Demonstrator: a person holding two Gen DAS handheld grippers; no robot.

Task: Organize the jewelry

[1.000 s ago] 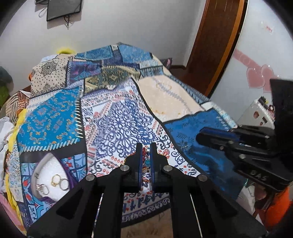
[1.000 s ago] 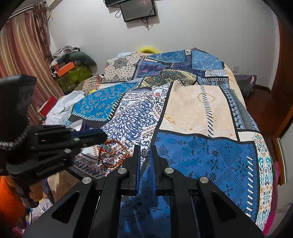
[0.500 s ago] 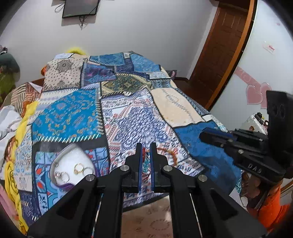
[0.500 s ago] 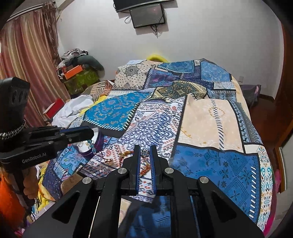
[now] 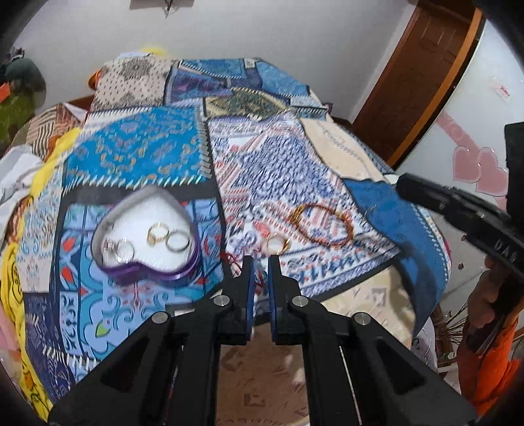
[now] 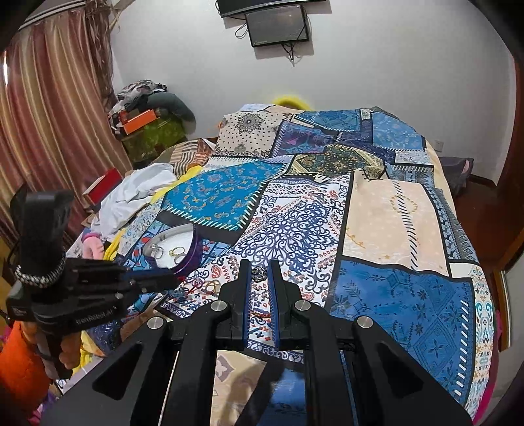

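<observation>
A purple heart-shaped box (image 5: 144,236) with a white lining lies on the bedspread and holds several rings (image 5: 168,238); it also shows in the right wrist view (image 6: 177,249). A gold ring (image 5: 277,244) and a brown beaded bracelet (image 5: 322,224) lie loose on the spread to its right. My left gripper (image 5: 260,262) hovers just short of the gold ring, its jaws nearly together with nothing between them. My right gripper (image 6: 258,272) holds a small silvery ring (image 6: 259,273) at its fingertips above the spread.
The patchwork bedspread (image 6: 376,209) covers the bed, its near edge folded back. Clothes and boxes (image 6: 144,121) pile up by the curtain at the left. A wooden door (image 5: 422,75) stands at the right. A screen (image 6: 278,29) hangs on the far wall.
Both grippers have pulled back and risen. The left view has swung so the heart box, loose gold ring and bracelet lie ahead of it. The right gripper still holds the small ring.
</observation>
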